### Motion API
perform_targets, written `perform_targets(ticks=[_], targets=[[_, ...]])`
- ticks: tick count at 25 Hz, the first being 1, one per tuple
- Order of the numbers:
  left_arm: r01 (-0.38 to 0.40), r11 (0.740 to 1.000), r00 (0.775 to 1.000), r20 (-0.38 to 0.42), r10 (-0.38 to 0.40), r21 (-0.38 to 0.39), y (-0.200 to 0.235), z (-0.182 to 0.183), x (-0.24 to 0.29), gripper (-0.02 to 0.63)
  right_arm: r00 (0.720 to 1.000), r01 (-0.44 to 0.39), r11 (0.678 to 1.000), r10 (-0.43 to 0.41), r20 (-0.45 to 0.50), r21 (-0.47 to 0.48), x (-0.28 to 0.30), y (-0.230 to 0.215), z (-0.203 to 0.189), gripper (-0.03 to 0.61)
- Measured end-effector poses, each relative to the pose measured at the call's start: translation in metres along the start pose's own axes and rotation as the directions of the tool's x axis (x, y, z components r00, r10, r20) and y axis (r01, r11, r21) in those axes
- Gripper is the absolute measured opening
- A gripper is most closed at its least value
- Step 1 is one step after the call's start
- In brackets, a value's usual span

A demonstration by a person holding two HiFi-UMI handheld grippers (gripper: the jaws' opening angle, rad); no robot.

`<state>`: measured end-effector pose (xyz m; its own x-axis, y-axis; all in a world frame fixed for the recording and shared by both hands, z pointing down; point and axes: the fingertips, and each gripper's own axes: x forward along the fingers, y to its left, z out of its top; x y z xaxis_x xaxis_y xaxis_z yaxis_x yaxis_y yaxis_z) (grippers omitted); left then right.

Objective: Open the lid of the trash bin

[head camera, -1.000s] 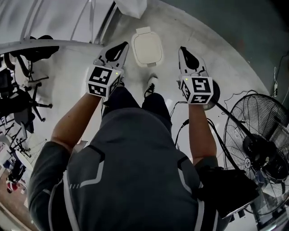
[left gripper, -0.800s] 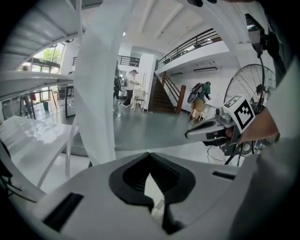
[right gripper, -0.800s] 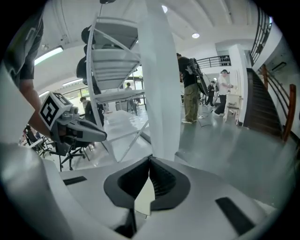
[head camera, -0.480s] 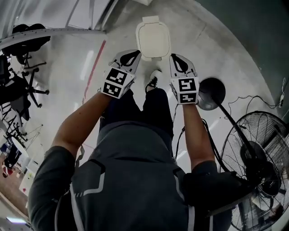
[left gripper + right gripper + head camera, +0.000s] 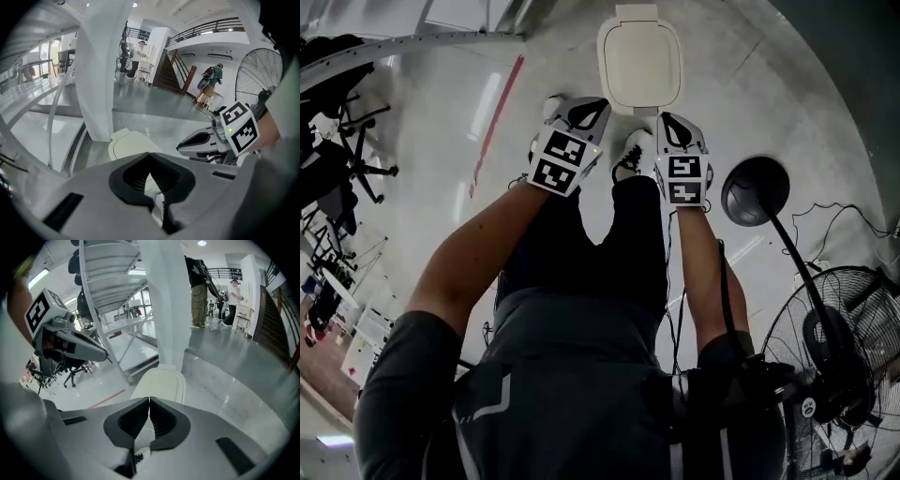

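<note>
Presently listed, largest item first.

- Floor [image 5: 441, 187]: pale and glossy, and carries everything below.
- Standing fan [image 5: 839, 347]: well off to the outer side of the right gripper, behind it. Its round base [image 5: 755, 190] sits just beside that gripper.
- Trash bin [image 5: 639, 61]: stands on the floor ahead of both grippers and between their lines. Its long axis runs straight away from the person. The lid [image 5: 161, 380] lies flat and shut, with a small tab at the far end.
- Left gripper [image 5: 600, 103]: jaws pressed together and empty, tips aimed at the lid's near left corner.
- Right gripper [image 5: 666, 117]: jaws pressed together and empty, tips aimed at the near right corner.
- White shoe [image 5: 630, 155]: between the two grippers, just behind their tips.

Judgement: neither gripper is clearly nearer, and both must spread or hook the near edge.

Hard to make out: the bin's body and any pedal lie under the lid. Its near lip is covered by the jaws in both gripper views. How high the grippers hang above it cannot be told.
</note>
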<state>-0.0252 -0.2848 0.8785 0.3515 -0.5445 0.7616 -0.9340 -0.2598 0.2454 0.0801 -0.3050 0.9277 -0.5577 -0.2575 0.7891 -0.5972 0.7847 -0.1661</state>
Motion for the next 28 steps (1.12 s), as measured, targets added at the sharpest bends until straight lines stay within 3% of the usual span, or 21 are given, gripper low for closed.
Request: perform_targets(ticks=[10,15,23,28], targets=[[0.028,0.999,0.996,-0.086,-0.031,-0.037,0.020,-0.059,0.049,0.009,0.994,0.014,0.997,-0.006,-0.112,0.071,0.071,0.006,-0.068,0.029],[0.050,0.997,0.992,-0.110,-0.057,-0.065,0.023,-0.075,0.068,0.009,0.990,0.029,0.995,-0.016,-0.142,0.091,0.096,0.008,-0.085,0.029],[0.082,0.996,0.986,-0.141,-0.085,-0.029,0.020,-0.092,0.083,0.009,0.985,0.058,0.988,-0.034,-0.169,0.143,0.112,0.007,-0.103,0.029],[0.086,0.996,0.985,-0.145,-0.089,-0.022,0.028,-0.094,0.089,0.009,0.979,0.072,0.991,-0.049,-0.199,0.114,0.116,0.005,-0.107,0.028]])
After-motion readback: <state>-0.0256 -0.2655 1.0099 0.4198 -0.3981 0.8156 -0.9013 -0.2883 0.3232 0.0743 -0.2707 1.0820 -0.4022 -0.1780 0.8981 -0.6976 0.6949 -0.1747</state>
